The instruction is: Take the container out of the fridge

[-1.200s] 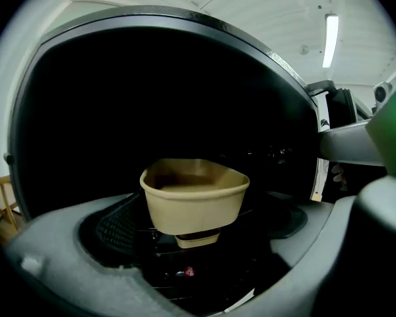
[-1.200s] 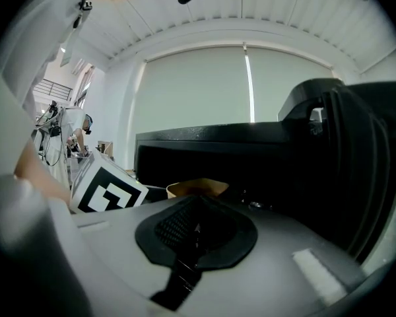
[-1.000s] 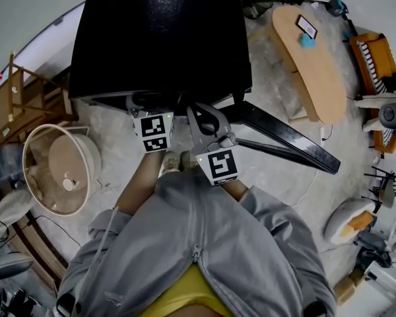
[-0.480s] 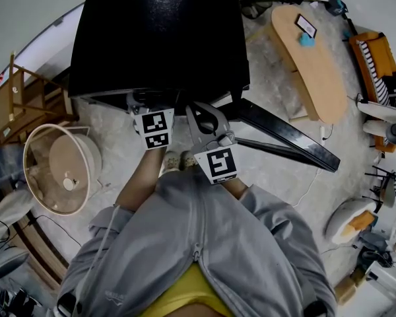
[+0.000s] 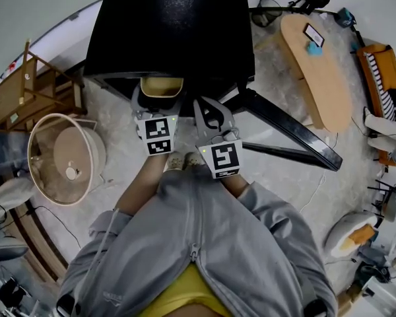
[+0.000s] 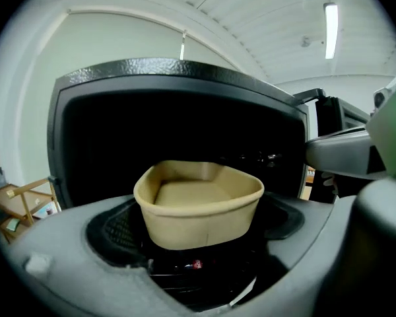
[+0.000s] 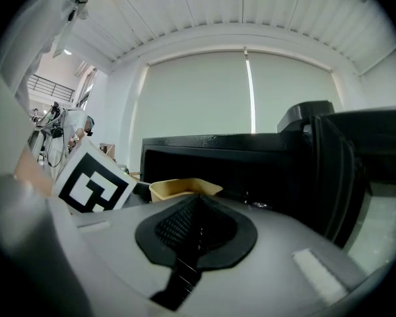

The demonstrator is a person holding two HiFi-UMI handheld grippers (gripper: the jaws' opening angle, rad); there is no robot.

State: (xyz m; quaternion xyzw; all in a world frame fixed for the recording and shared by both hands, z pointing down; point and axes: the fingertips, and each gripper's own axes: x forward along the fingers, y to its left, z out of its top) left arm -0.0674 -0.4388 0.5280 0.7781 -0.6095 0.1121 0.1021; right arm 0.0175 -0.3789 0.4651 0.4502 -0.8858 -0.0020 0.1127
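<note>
A tan, empty paper container [image 5: 162,86] sits between the jaws of my left gripper [image 5: 160,92], just outside the front edge of the black fridge [image 5: 171,32]. In the left gripper view the container [image 6: 198,203] is pinched between the two pads of the left gripper [image 6: 198,233], its rim squeezed out of round, with the dark fridge opening [image 6: 185,111] behind it. My right gripper [image 5: 212,113] hangs beside it on the right, jaws together and empty. The right gripper view shows that gripper's [image 7: 197,226] pads closed, the container [image 7: 183,189] to the left.
The black fridge door [image 5: 290,137] stands swung out to the right. Left of me are a round pale basket-like thing [image 5: 66,157] and a wooden rack [image 5: 26,98]. A wooden table [image 5: 317,65] stands at the far right. The person's grey sleeves fill the lower middle.
The container, hidden under the fridge's edge before, now shows outside it in the left gripper. Both grippers sit slightly lower and farther right in the view.
</note>
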